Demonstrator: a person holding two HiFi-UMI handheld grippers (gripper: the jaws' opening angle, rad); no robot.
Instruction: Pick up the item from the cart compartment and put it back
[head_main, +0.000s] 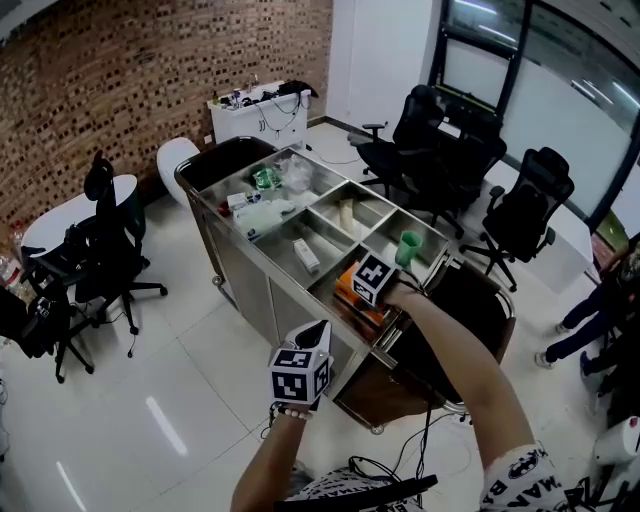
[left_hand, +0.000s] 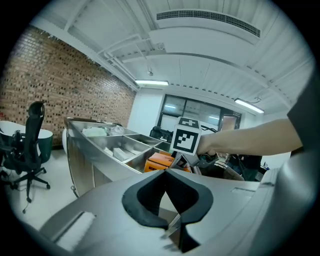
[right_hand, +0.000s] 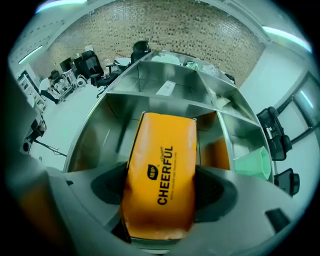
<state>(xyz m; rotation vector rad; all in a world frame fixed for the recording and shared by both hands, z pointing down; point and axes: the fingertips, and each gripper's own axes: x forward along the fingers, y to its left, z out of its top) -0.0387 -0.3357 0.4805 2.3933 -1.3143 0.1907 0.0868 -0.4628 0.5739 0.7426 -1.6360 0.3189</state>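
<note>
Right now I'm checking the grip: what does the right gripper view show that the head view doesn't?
Only the right gripper view: the right gripper's pads pressing both sides of the orange pack, and its CHEERFUL print. Only the head view: the left gripper, held off the cart over the floor, away from the pack. Both: the cart's steel compartments, the orange pack and the green cup.

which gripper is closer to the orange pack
Right. The right gripper is clamped on the orange pack at the cart; the left gripper hangs empty short of the cart.
</note>
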